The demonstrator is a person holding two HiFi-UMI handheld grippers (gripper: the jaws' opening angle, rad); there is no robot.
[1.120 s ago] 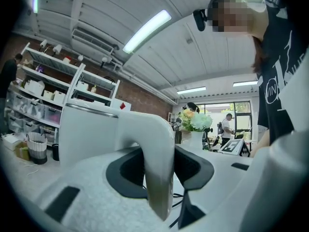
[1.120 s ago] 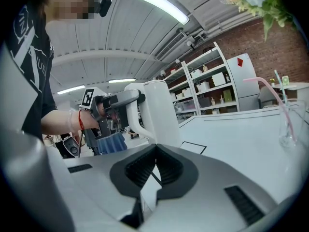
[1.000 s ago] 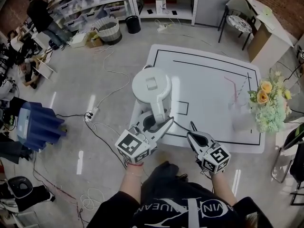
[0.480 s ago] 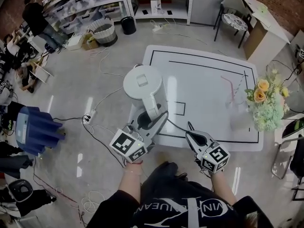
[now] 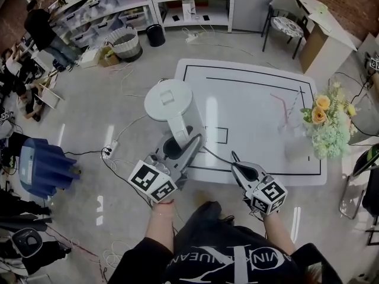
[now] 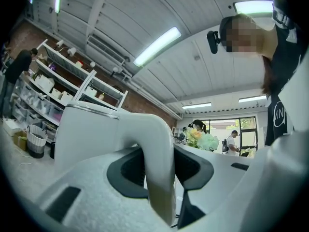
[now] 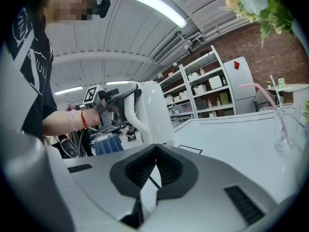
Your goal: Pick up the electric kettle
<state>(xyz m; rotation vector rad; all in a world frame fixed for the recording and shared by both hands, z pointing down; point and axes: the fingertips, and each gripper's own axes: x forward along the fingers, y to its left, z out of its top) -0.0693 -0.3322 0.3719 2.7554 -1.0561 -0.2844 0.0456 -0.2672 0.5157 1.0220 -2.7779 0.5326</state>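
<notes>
Looking down in head view: white electric kettle (image 5: 170,106) is seen upright at near-left corner of white table (image 5: 254,99); whether its base is clear of the top can't be told. Left gripper (image 5: 179,148) is clamped on kettle's handle (image 5: 185,132) from the near side. Right gripper (image 5: 235,157) is held just right of it, by table's near edge, apart from kettle. A bouquet (image 5: 324,126) is stood at table's far-right side, well apart.

Left gripper view: handle is seen running down btwn the two black pads (image 6: 123,170), which are pressed on it from both sides; kettle body is seen to the left, beyond the jaws.

Right gripper view: jaws are clenched, ribbed pads (image 7: 140,170) met at the tips w/ nothing btwn them. Kettle is seen ahead and left, at table corner, w/ left gripper gripped on its handle. A glass (image 7: 286,127) w/ pink straw (image 7: 263,93) is seen at far right on the table.
</notes>
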